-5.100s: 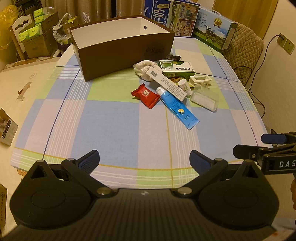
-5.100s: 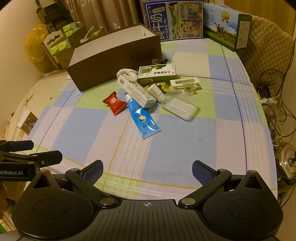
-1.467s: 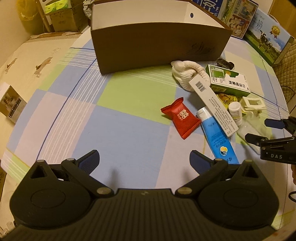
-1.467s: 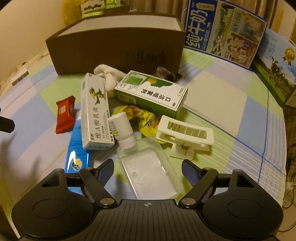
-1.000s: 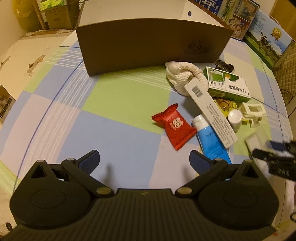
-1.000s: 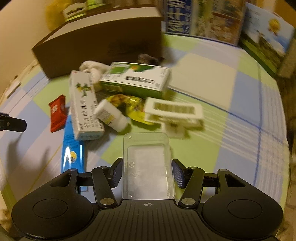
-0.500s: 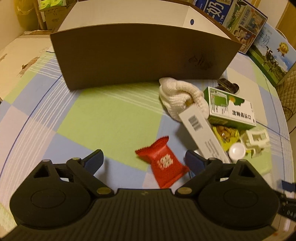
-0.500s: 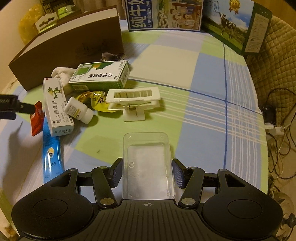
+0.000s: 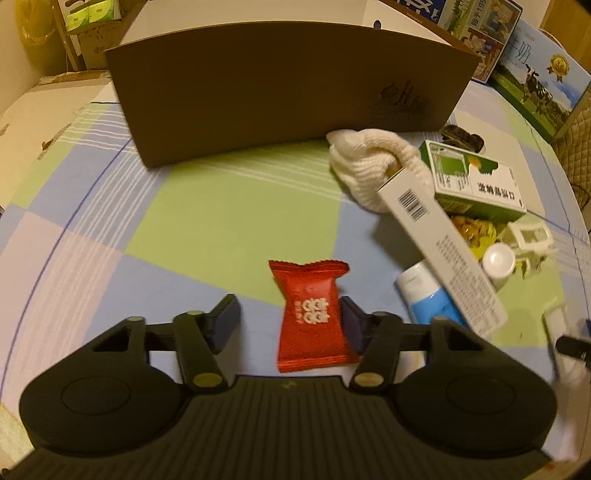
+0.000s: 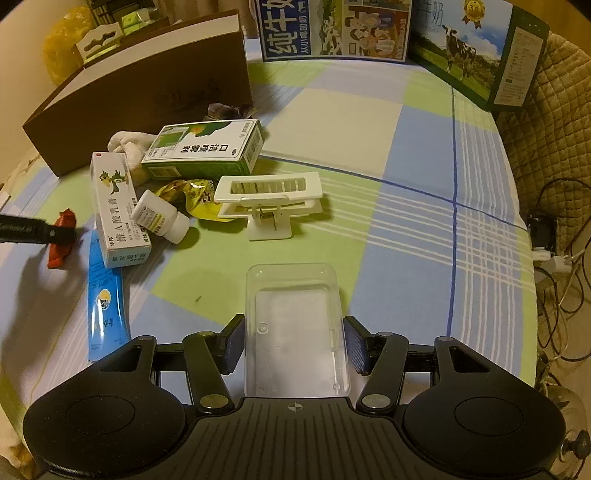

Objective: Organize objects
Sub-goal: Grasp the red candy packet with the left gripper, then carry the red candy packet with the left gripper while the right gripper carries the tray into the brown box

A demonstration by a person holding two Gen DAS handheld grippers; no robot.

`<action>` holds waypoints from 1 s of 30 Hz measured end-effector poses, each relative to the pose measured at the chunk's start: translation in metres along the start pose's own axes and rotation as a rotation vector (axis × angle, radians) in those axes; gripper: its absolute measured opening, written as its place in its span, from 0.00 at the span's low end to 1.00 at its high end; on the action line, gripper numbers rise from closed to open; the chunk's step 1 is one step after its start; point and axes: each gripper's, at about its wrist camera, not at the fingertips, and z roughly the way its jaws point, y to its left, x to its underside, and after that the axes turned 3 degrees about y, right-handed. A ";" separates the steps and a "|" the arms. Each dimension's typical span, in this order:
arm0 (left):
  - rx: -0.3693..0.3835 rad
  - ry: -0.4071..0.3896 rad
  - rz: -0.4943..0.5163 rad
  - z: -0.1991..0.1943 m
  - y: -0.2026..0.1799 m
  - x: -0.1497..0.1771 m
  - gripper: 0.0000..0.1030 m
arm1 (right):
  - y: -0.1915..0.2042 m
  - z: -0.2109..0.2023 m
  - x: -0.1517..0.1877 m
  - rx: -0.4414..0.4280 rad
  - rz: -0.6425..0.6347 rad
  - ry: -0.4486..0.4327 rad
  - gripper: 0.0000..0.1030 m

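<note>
A red snack packet (image 9: 312, 314) lies on the checked tablecloth between the fingers of my left gripper (image 9: 288, 323). Its right edge touches the right finger; a gap stays on the left side, so the gripper is open. My right gripper (image 10: 295, 345) is shut on a clear plastic case (image 10: 293, 314), held above the cloth. The brown open box (image 9: 288, 85) stands just beyond the packet and is also visible in the right wrist view (image 10: 140, 92). In that view the left gripper's finger (image 10: 33, 229) crosses the red packet (image 10: 61, 240).
A pile sits right of the packet: white knit bundle (image 9: 369, 166), green carton (image 9: 476, 181), long white carton (image 9: 439, 243), blue tube (image 9: 428, 299), small white bottle (image 10: 159, 218), yellow wrapper (image 10: 192, 195), white clip stand (image 10: 266, 199). Milk cartons (image 10: 332, 29) line the far edge.
My left gripper has moved down and forward onto the red packet and its jaws have narrowed around it. The right gripper still holds the clear case and has shifted only slightly.
</note>
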 end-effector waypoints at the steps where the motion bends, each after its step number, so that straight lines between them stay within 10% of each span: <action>1: 0.001 0.001 0.004 -0.001 0.002 0.000 0.44 | 0.000 0.000 0.000 -0.002 -0.002 0.000 0.52; 8: 0.032 0.010 0.023 0.001 -0.010 -0.006 0.24 | -0.001 0.001 -0.001 -0.024 -0.027 0.001 0.52; 30: 0.064 -0.019 -0.011 -0.065 -0.004 0.016 0.22 | 0.012 -0.018 -0.006 -0.106 -0.009 -0.064 0.51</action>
